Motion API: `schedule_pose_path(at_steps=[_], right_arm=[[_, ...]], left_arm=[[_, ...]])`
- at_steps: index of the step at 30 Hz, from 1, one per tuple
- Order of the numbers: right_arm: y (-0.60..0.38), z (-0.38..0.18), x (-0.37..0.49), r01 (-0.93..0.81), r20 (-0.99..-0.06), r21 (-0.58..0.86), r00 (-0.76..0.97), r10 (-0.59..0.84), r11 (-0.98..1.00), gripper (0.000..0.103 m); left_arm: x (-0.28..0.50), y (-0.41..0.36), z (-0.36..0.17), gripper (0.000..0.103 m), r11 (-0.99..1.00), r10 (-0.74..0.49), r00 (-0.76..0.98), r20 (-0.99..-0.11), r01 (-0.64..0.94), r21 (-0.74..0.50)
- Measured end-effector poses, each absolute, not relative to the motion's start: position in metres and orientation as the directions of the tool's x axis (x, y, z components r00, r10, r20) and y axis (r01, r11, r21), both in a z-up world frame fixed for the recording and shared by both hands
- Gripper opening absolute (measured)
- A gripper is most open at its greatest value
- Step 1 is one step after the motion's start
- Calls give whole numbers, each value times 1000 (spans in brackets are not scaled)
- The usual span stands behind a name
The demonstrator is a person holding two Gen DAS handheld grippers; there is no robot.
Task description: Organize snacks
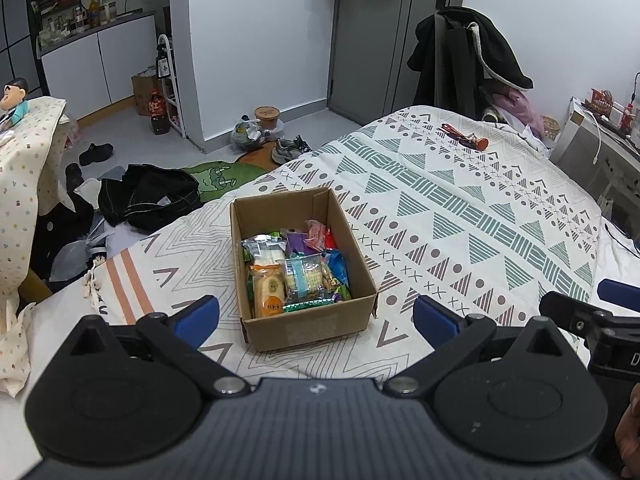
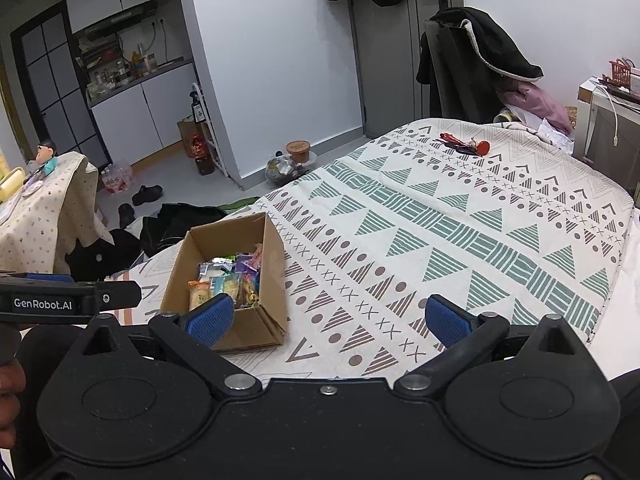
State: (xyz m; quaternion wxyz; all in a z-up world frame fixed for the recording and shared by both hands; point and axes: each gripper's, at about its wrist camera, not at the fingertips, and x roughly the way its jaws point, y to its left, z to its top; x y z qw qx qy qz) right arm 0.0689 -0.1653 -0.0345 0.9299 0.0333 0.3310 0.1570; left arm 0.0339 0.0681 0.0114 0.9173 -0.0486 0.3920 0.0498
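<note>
Two tools show, each with its blue pads spread wide and nothing between them. In the left wrist view the left tool (image 1: 316,320) fills the bottom of the frame, and the cardboard box (image 1: 302,268) sits at centre, just above the gap between the pads. The box rests on the patterned bedspread (image 1: 460,216), its flaps open, and it holds a heap of wrapped snacks (image 1: 296,268): an orange pack at the lower left, a clear pack with a blue band beside it, purple and red wrappers toward the back. The right tool (image 1: 592,312) pokes in at the right edge of that view.

In the right wrist view the right tool (image 2: 328,320) spans the bottom, and the box (image 2: 228,276) lies left of centre, its near corner partly behind the left blue pad (image 2: 210,318). At the left edge the body of the other tool shows.

A small red thing (image 2: 464,144), perhaps keys though it is too small to tell, lies on the bed in the upper right. Dark clothes (image 1: 148,196) lie on the floor at left.
</note>
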Motion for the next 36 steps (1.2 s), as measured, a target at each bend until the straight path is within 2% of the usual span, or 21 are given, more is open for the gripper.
schedule_pose_path(at_steps=[36], right_arm=[[-166, -40, 71, -280, -616, 159, 721, 317, 947, 103]], left_arm=[[34, 67, 5, 103, 989, 46, 683, -729, -133, -63]])
